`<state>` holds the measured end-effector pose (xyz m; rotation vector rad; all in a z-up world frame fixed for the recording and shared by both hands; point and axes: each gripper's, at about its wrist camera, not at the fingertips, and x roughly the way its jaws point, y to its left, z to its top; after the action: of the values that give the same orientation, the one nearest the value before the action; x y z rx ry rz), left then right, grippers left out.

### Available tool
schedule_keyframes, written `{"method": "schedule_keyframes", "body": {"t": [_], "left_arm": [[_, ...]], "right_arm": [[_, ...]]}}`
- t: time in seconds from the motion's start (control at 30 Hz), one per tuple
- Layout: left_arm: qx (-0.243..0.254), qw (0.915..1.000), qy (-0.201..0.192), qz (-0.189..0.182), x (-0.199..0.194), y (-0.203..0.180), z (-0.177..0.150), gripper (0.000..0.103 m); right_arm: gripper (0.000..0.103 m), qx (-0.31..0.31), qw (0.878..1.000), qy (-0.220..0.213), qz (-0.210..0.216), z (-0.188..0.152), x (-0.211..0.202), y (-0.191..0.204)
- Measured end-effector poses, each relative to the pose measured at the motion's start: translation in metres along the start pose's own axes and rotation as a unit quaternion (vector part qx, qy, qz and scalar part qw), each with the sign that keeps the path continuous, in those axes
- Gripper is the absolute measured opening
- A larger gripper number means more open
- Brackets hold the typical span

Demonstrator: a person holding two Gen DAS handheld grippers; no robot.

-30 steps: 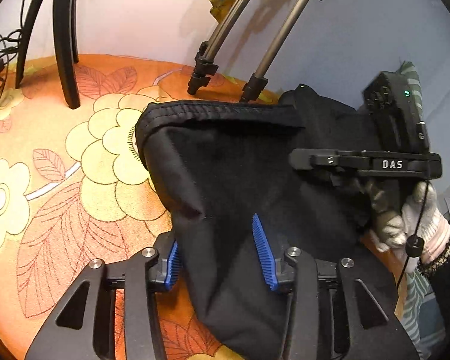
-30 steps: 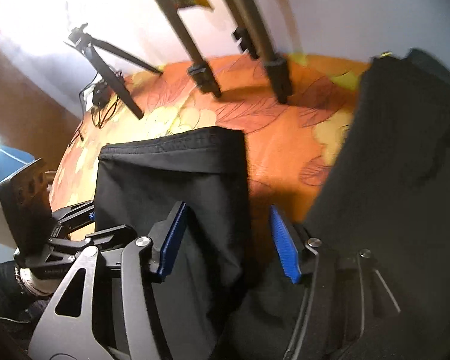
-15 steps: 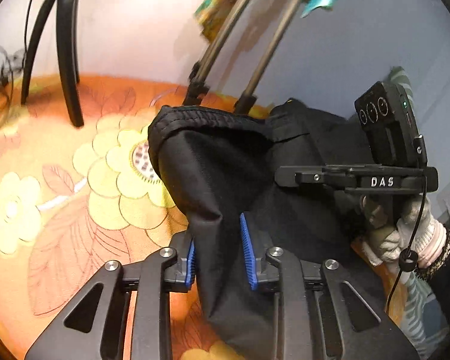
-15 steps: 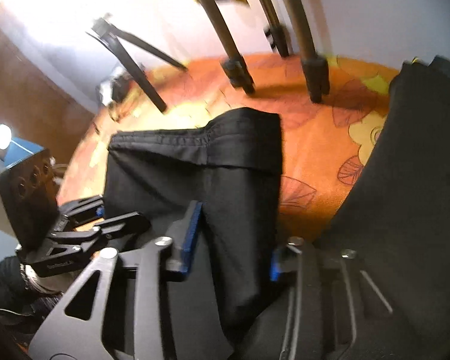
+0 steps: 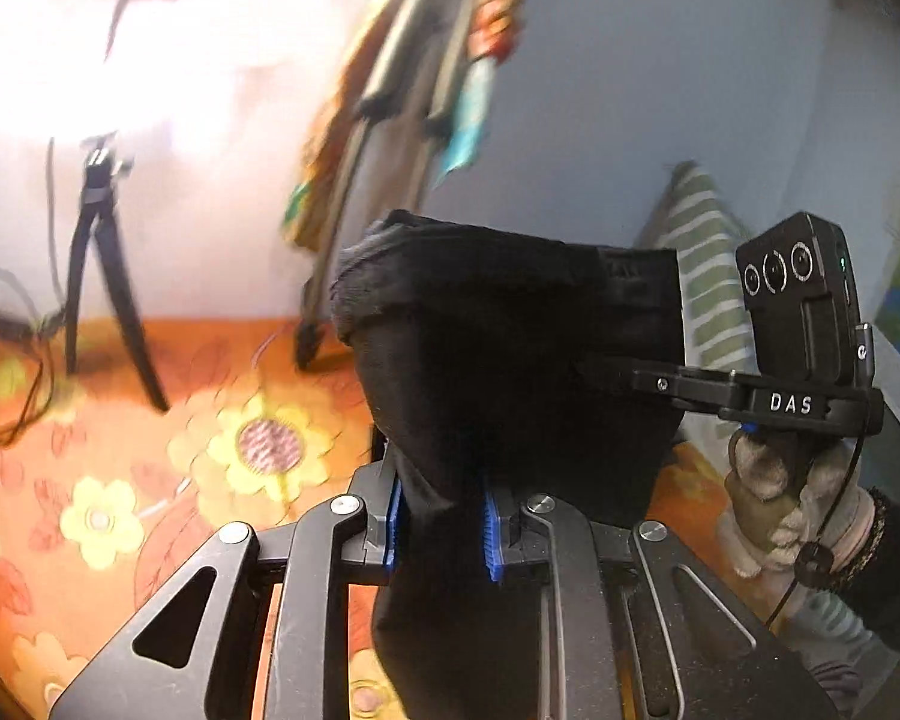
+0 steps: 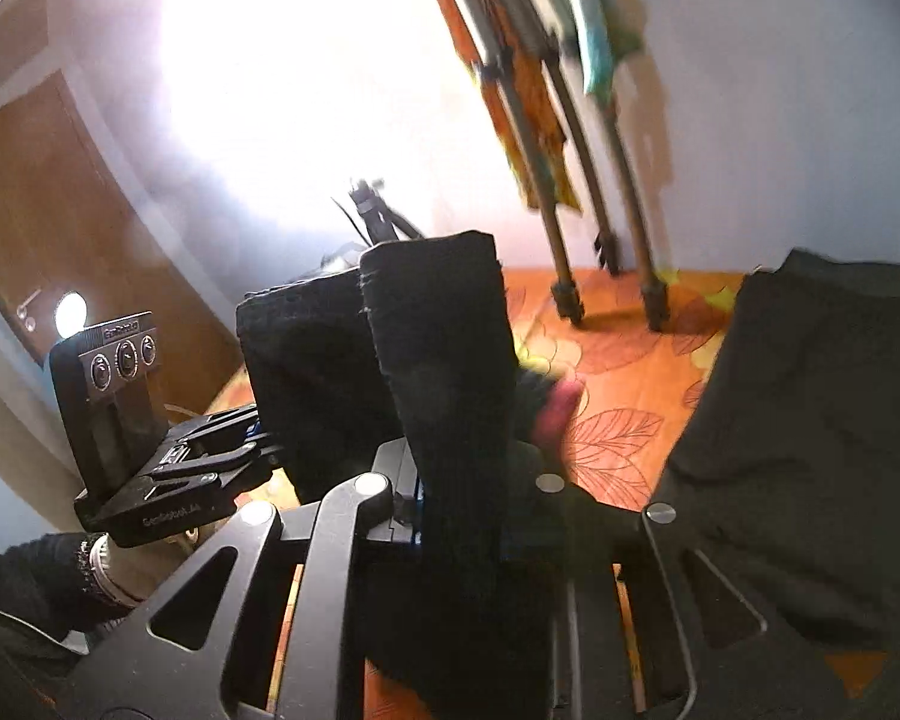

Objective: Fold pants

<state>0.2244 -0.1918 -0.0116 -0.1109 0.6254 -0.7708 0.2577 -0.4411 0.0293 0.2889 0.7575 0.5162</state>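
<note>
The black pants (image 5: 510,360) are lifted off the orange flowered bedspread (image 5: 120,450). My left gripper (image 5: 441,525) is shut on the cloth near the hem end, which stands up in front of it. My right gripper (image 6: 462,504) is shut on the same end of the pants (image 6: 444,372) beside it, and it shows at the right of the left wrist view (image 5: 750,396). The left gripper shows at the left of the right wrist view (image 6: 210,468). The rest of the pants (image 6: 810,420) lies on the bed to the right.
Tripod legs (image 6: 606,222) stand on the bed at the back by the pale wall, with a second black tripod (image 5: 102,276) and cables (image 5: 12,372) at the left. A striped cushion (image 5: 708,276) leans at the right. A wooden door (image 6: 48,228) is at the far left.
Both grippers have closed on the hem end of the pants and raised it off the bedspread. Both views have tilted up toward the wall.
</note>
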Motion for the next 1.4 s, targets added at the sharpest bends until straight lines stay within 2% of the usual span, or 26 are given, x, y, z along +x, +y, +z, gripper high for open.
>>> {"method": "schedule_keyframes", "body": {"t": [0.13,0.3,0.47,0.6,0.87,1.03,1.1,1.13,1.2,1.27,1.33,1.4], "left_arm": [[0.019,0.9992,-0.007,-0.034,-0.002,-0.030,0.017,0.018],[0.043,0.9962,-0.008,-0.075,0.019,-0.071,0.045,0.018],[0.069,0.9922,-0.003,-0.104,0.051,-0.101,0.073,0.018],[0.069,0.9912,0.013,-0.112,0.092,-0.113,0.090,0.018],[0.069,0.9932,0.053,-0.077,0.183,-0.112,0.100,0.018],[0.067,0.9944,0.074,-0.037,0.233,-0.100,0.100,0.018],[0.066,0.9944,0.081,-0.016,0.250,-0.099,0.099,0.019],[0.062,0.9943,0.086,-0.008,0.255,-0.097,0.099,0.019],[0.054,0.9951,0.083,-0.003,0.255,-0.094,0.099,0.019],[0.047,0.9957,0.079,-0.014,0.247,-0.092,0.097,0.019],[0.064,0.9948,0.078,-0.014,0.237,-0.096,0.093,0.019],[0.085,0.9930,0.080,-0.017,0.227,-0.099,0.085,0.019]], "right_arm": [[0.016,0.012,0.999,-0.039,-0.023,0.001,-0.044,0.001],[0.016,0.027,0.996,-0.069,-0.058,0.004,-0.091,-0.011],[0.016,0.035,0.990,-0.087,-0.102,0.014,-0.125,-0.033],[0.016,0.053,0.988,-0.081,-0.124,0.029,-0.136,-0.063],[0.016,0.098,0.985,-0.019,-0.143,0.066,-0.093,-0.156],[0.016,0.087,0.982,0.025,-0.168,0.076,-0.044,-0.202],[0.019,0.073,0.978,0.041,-0.193,0.078,-0.024,-0.214],[0.023,0.061,0.972,0.051,-0.222,0.078,-0.014,-0.218],[0.025,0.042,0.957,0.068,-0.278,0.079,0.000,-0.225],[0.025,0.043,0.953,0.067,-0.291,0.078,0.000,-0.227],[0.027,0.047,0.956,0.046,-0.287,0.074,-0.011,-0.220],[0.030,0.011,0.946,0.032,-0.322,0.067,-0.021,-0.202]]}}
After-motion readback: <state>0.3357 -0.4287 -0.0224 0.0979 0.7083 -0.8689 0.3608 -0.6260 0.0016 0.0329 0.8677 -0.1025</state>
